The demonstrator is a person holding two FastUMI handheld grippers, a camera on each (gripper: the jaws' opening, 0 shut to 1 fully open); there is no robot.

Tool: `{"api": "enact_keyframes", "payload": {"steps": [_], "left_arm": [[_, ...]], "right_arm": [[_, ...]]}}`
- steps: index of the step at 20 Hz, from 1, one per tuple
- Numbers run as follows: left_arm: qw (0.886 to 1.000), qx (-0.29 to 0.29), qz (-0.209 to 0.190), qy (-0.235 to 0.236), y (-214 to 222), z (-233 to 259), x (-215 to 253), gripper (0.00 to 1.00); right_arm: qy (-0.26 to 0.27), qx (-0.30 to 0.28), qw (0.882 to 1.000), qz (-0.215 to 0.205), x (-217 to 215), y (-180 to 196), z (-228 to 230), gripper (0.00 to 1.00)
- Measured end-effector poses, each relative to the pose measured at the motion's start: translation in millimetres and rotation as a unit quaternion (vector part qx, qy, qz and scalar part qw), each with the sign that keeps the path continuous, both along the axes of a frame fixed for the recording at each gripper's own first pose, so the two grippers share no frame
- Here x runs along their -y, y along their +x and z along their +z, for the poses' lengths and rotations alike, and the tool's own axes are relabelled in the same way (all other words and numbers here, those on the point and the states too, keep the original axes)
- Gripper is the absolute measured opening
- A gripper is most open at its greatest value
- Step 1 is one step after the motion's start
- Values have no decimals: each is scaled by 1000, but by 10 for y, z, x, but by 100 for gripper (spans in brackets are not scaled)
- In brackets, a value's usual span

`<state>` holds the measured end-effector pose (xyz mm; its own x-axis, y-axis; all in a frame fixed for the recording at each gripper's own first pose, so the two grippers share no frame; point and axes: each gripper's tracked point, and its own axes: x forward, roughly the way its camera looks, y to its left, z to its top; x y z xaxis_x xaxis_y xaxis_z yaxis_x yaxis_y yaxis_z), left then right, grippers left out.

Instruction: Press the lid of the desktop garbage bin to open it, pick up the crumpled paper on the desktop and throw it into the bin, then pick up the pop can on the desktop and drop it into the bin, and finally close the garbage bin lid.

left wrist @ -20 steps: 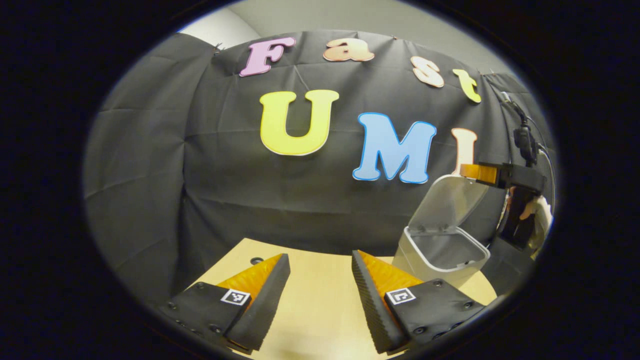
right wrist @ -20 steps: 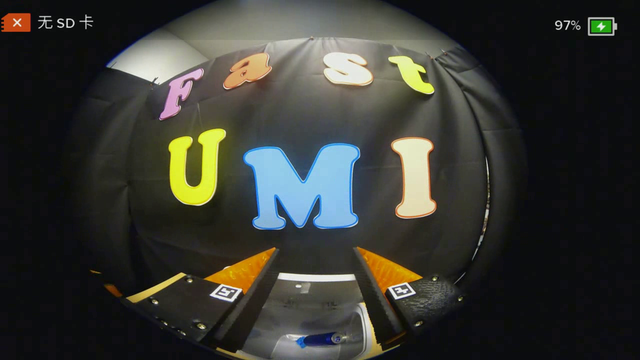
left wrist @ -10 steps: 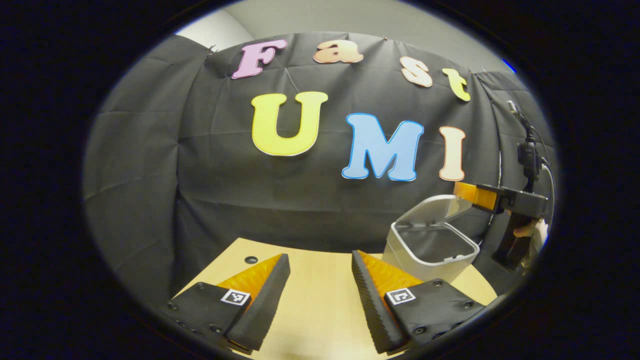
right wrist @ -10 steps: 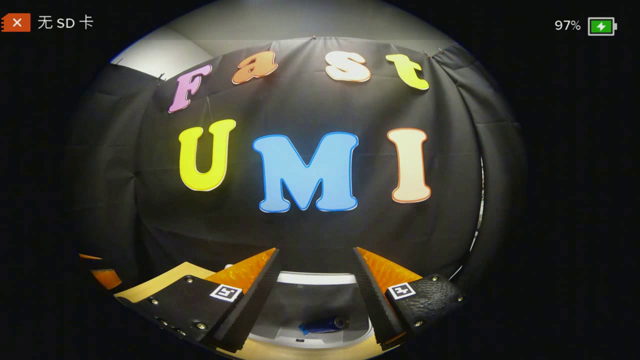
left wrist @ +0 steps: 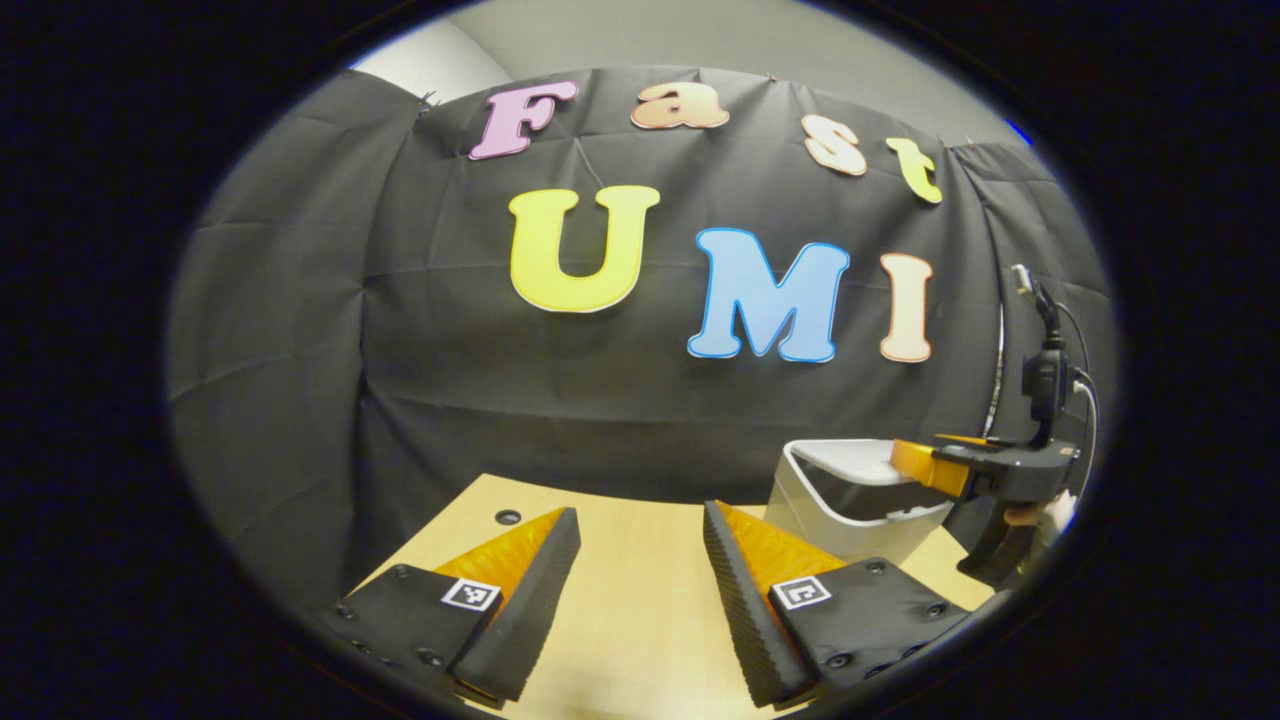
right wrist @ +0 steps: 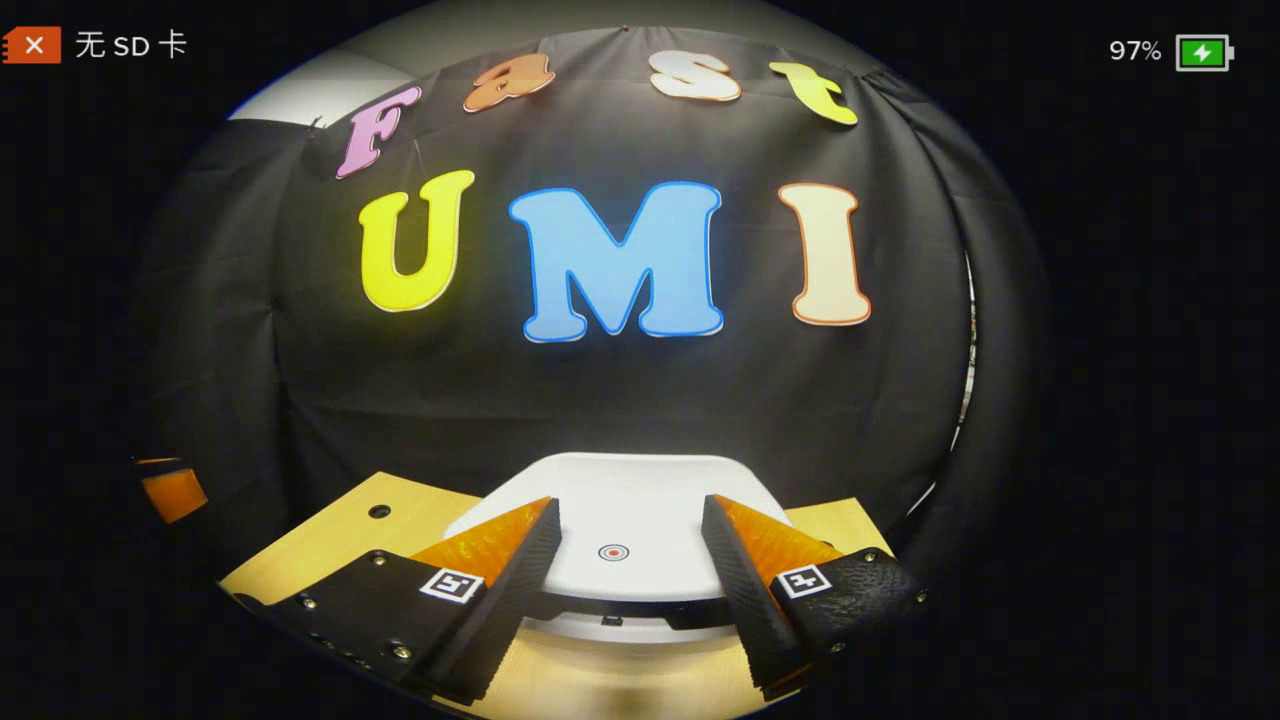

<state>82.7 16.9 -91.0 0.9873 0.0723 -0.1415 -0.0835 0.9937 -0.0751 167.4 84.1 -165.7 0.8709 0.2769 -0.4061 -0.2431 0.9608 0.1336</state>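
**Lid down on the bin; closing step near its end**

My right hand-held gripper (right wrist: pixel 625 545) stands wide, holding nothing, its two fingers resting low over the white lid (right wrist: pixel 640 490) of the garbage bin (right wrist: pixel 600 632). Half a second ago the lid was part raised, with the bin's inside and a blue can in view between my fingers; now the lid lies flat across the opening and the can is covered. I judge the paper and can steps done and the closing step almost complete. A thin dark seam shows along the lid's front edge, so I cannot tell whether the latch has caught.

The round button mark (right wrist: pixel 613 552) on the lid lies between my fingertips at 12 o'clock, close in. The bin stands on the table (right wrist: pixel 330 540), just ahead of me.

My left hand-held gripper (left wrist: pixel 640 560) is also wide and empty, hovering above bare table. From it, the bin (left wrist: pixel 835 520) sits at about 2 o'clock, with my right hand-held gripper (left wrist: pixel 925 462) over its far side.
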Motion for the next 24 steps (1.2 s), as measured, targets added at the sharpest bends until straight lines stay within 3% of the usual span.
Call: {"api": "enact_keyframes", "payload": {"steps": [7,19,24], "left_arm": [[1000,-4,1,3,-27,-20,15,81],[1000,-11,-7,4,-84,-82,124,81],[1000,-11,-4,2,-152,-90,100,81]], "right_arm": [[-22,-6,1000,2,-17,-68,-227,92],[-7,36,999,-16,-16,-101,-279,94],[-2,29,999,-14,-6,-120,-318,95]]}}
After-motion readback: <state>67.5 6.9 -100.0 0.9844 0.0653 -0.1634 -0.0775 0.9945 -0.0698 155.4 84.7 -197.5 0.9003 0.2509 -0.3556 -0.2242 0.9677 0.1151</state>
